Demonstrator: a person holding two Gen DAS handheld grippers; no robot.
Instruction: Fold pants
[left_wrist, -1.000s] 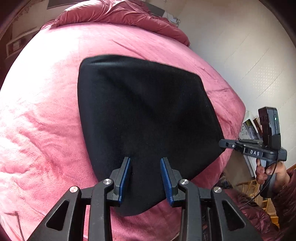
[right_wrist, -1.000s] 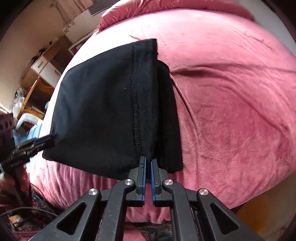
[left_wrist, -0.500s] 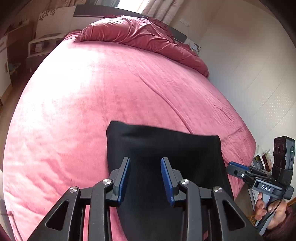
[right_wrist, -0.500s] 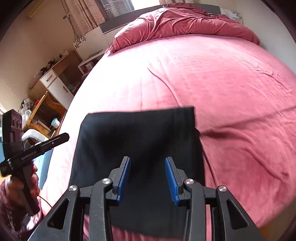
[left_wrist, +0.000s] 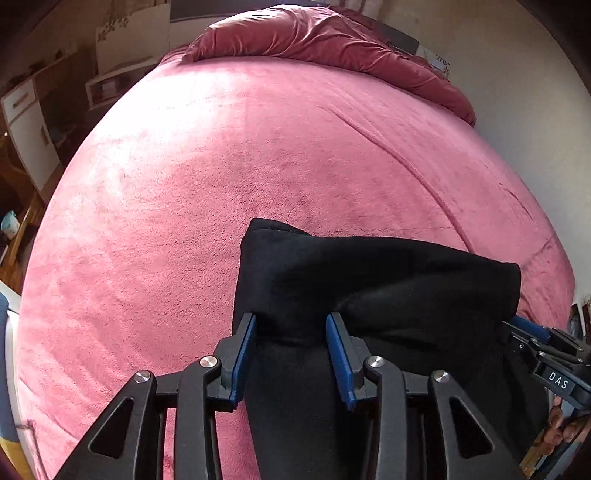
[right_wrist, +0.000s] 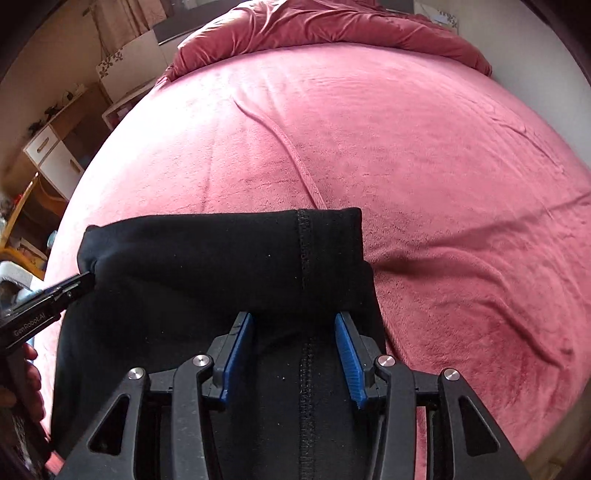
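The black pants (left_wrist: 369, 280) lie folded in a thick bundle at the near edge of the pink bed (left_wrist: 221, 166). My left gripper (left_wrist: 291, 332) is open, its blue pads either side of the bundle's left part, fabric between them. My right gripper (right_wrist: 295, 332) is open too, straddling the bundle's right part near a stitched seam (right_wrist: 303, 243); the pants (right_wrist: 221, 251) fill the lower middle of that view. Each gripper shows in the other's view: the right one (left_wrist: 546, 354), the left one (right_wrist: 55, 299).
A rumpled red duvet (left_wrist: 332, 40) lies along the bed's far end. White and wood cabinets (right_wrist: 51, 151) stand left of the bed. A pale wall (left_wrist: 517, 92) runs along the right side. The bedspread has long creases (right_wrist: 288, 155).
One second ago the right gripper was shut on the pants' edge; it let go and both grippers pulled back. Now both sit lower, open around the bundle's near edge.
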